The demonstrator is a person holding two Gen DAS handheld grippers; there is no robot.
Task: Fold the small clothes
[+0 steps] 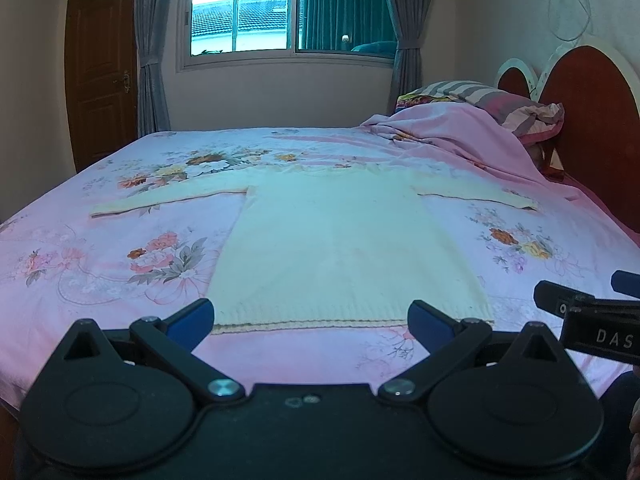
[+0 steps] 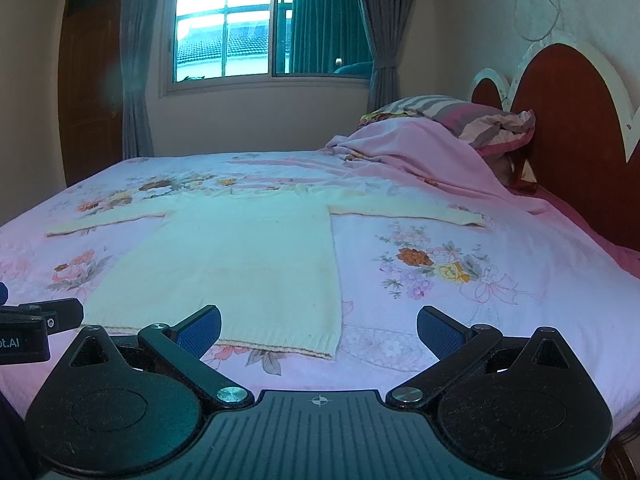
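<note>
A: Bed (image 1: pixel 80 288) first: floral pink sheet, cream sweater (image 1: pixel 340 248) spread flat mid-bed, sleeves out to both sides.

B: Long axis running hem-to-collar, straight away from both grippers; hem nearest.

A: Left gripper (image 1: pixel 311 317) centred on the hem, fingers spread wide, holding nothing.

B: Right gripper (image 2: pixel 319 329) off the hem's right corner, fingers likewise apart, empty.

Sweater (image 1: pixel 344 240) spread flat on bed (image 1: pixel 100 248), sleeves out to both sides; pillows (image 1: pixel 500 104) far right against headboard (image 1: pixel 592 128); window (image 1: pixel 288 12) behind.
</note>
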